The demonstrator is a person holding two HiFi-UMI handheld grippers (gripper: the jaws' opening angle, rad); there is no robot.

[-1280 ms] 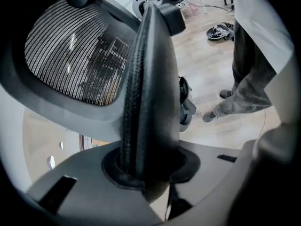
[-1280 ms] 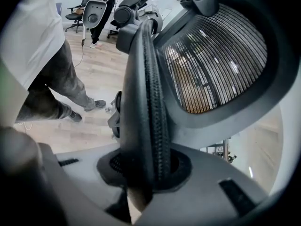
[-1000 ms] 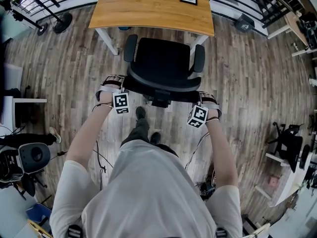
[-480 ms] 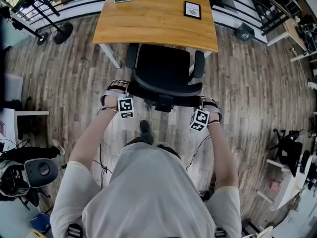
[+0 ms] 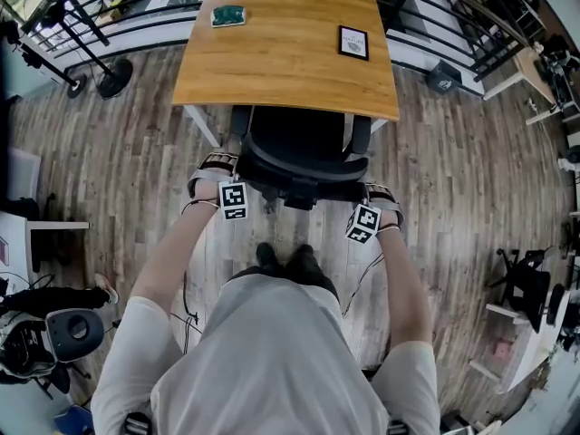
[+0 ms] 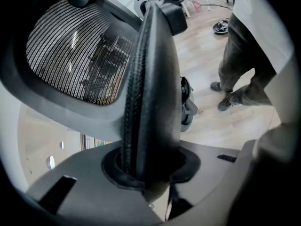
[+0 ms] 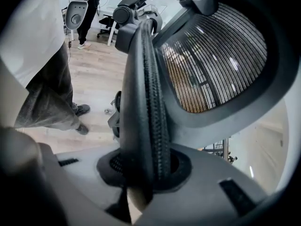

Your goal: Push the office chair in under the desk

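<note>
The chair (image 5: 304,143) stands at the near edge of the desk (image 5: 281,62) — its seat front and both armrests reach under the wooden top, while the backrest (image 5: 299,169) lies outside it, toward the person.

The left gripper (image 6: 146,173) is clamped on the left side rim of the backrest: the padded black edge passes straight between its jaws, which press on it from both sides. The right gripper (image 7: 143,173) grips the right side rim in the same manner, jaws closed on the padded edge.

Both grippers point downward, one at each side of the backrest. A green item (image 5: 227,14) and a framed card (image 5: 353,42) lie on the desk, well apart — both far from the chair.
</note>
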